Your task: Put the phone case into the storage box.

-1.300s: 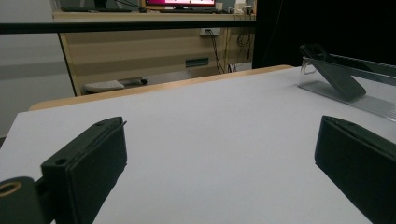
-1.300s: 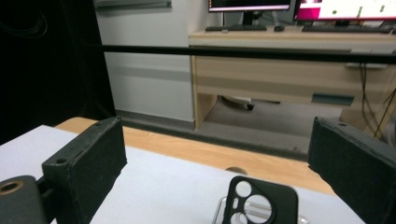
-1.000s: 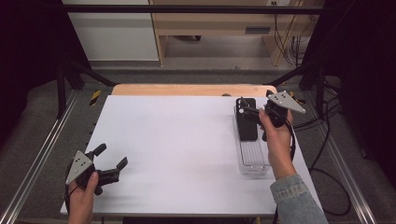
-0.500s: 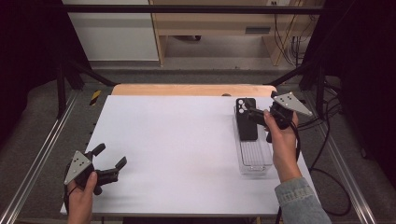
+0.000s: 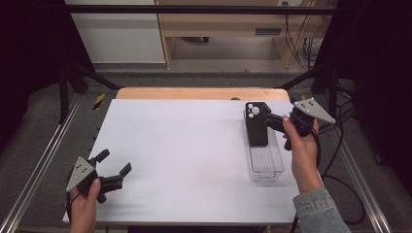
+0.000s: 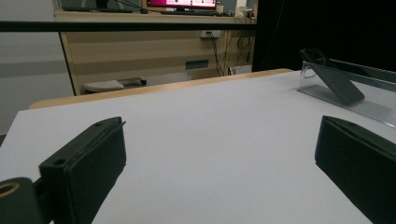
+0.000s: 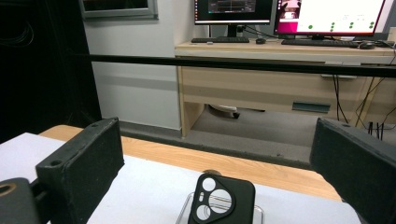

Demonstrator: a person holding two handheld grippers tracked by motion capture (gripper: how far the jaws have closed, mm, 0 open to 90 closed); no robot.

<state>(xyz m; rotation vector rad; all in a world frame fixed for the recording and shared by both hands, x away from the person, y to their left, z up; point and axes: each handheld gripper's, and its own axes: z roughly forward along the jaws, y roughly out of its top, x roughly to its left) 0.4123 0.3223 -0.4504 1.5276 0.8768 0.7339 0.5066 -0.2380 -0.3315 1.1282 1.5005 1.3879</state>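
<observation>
A black phone case with round camera cutouts leans upright at the far end of a clear plastic tray on the right of the white table. My right gripper is just to the right of the case, pointing at it, jaws open and apart from it. In the right gripper view the case stands low between the wide jaws. My left gripper rests open near the table's front left corner, holding nothing. In the left gripper view the case and tray lie far off.
The white table top ends at a wooden strip along the far edge. Metal rails run down both sides. Cables trail off the right side. A desk with monitors stands beyond.
My right gripper has drawn back a little to the right, away from the phone case, which stays leaning in the tray. The left gripper has barely moved.
</observation>
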